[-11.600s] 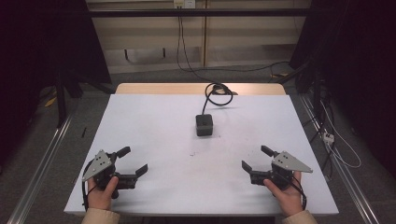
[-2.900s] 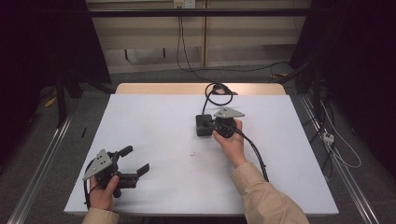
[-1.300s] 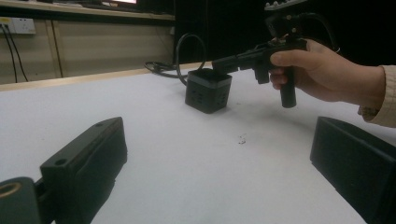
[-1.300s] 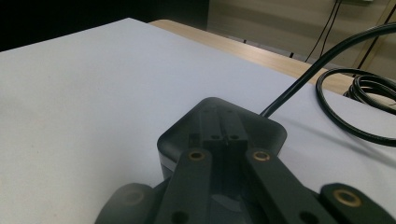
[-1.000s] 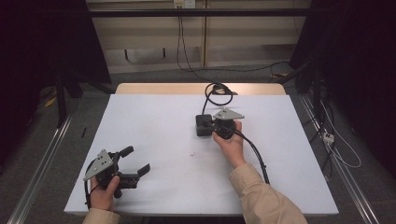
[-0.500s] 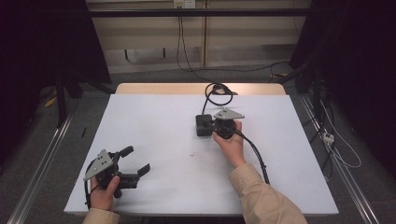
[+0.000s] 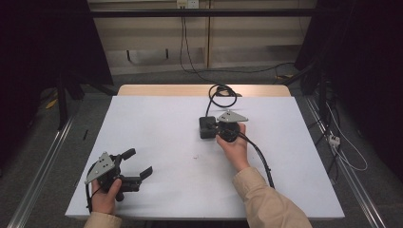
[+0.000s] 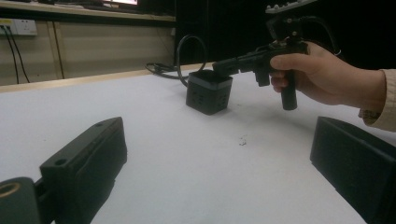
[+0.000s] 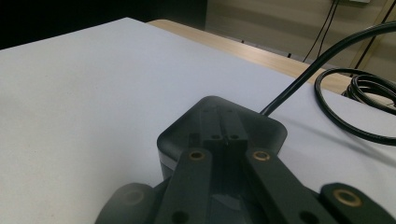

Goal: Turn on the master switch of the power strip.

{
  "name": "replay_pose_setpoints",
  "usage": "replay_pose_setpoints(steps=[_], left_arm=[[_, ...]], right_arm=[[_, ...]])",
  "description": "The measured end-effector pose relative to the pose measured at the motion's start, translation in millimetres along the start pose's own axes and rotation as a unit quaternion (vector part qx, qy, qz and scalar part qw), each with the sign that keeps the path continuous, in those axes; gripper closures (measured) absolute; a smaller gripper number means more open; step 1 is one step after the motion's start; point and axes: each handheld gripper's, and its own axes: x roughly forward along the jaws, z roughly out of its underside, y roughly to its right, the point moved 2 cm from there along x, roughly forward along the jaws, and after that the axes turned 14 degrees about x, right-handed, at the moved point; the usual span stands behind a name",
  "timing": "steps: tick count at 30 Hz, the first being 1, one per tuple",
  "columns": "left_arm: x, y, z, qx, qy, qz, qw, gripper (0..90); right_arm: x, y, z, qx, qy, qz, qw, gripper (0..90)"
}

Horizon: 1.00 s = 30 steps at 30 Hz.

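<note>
A small black box (image 7: 206, 128) stands on the white table (image 7: 157, 118), right of the middle. Its black cable (image 7: 222, 94) coils toward the far edge. My right gripper (image 7: 216, 127) reaches the box from its right, and its jaws are shut. In the right gripper view the closed tips (image 9: 222, 136) lie over the box's top (image 9: 266, 128), with nothing between them. The left gripper view shows the box (image 8: 208, 91) with the right gripper (image 8: 225, 66) resting on its top edge. My left gripper (image 7: 138, 163) sits open at the front left, holding nothing, far from the box.
The right gripper's own cable (image 7: 259, 156) trails back along the sleeve to the table's front right. A tiny speck (image 7: 195, 156) lies mid-table. A wooden strip (image 7: 166, 90) edges the far side. Metal rails (image 7: 43, 161) run along the floor on both sides.
Since 11.6 s ago the right gripper has gone from the front right to the black box and shut. Over the last second nothing has visibly moved.
</note>
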Motion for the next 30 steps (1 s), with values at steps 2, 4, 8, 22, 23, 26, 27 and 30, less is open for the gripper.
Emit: replay_pose_setpoints(steps=[2, 4, 8, 22, 23, 26, 27, 30], left_arm=[[0.2, 0.0, 0.1, 0.0, 0.0, 0.0, 1.0, 3.4], [0.0, 0.0, 0.1, 0.0, 0.0, 0.0, 1.0, 3.4], [-0.3, -0.4, 0.3, -0.001, 0.002, 0.0, 1.0, 3.4], [-0.8, -1.0, 0.2, -0.001, 0.004, -0.001, 1.0, 3.4], [-0.7, -1.1, 0.2, -0.002, 0.004, -0.001, 1.0, 3.4], [-0.8, -1.6, 0.5, -0.002, 0.004, -0.002, 1.0, 3.4], [-0.8, -1.7, 0.5, -0.002, 0.004, -0.002, 1.0, 3.4], [-1.0, -1.7, 0.5, -0.004, 0.005, -0.002, 1.0, 3.4]], right_arm=[[-0.1, 0.4, 0.2, 0.002, 0.001, -0.002, 1.0, 90.0], [-0.1, 0.5, 0.2, 0.002, 0.001, -0.002, 1.0, 90.0], [0.0, 0.4, 0.1, 0.004, 0.001, -0.002, 1.0, 90.0], [-0.2, -0.3, 0.5, -0.001, 0.004, 0.001, 1.0, 90.0], [-0.2, -0.3, 0.4, 0.002, 0.004, 0.001, 1.0, 90.0], [-0.3, -1.0, 0.2, 0.001, 0.003, 0.003, 1.0, 90.0], [-0.3, -0.9, 0.1, 0.002, 0.003, 0.003, 1.0, 90.0], [-0.2, -0.6, -0.3, 0.009, 0.002, 0.003, 1.0, 90.0]])
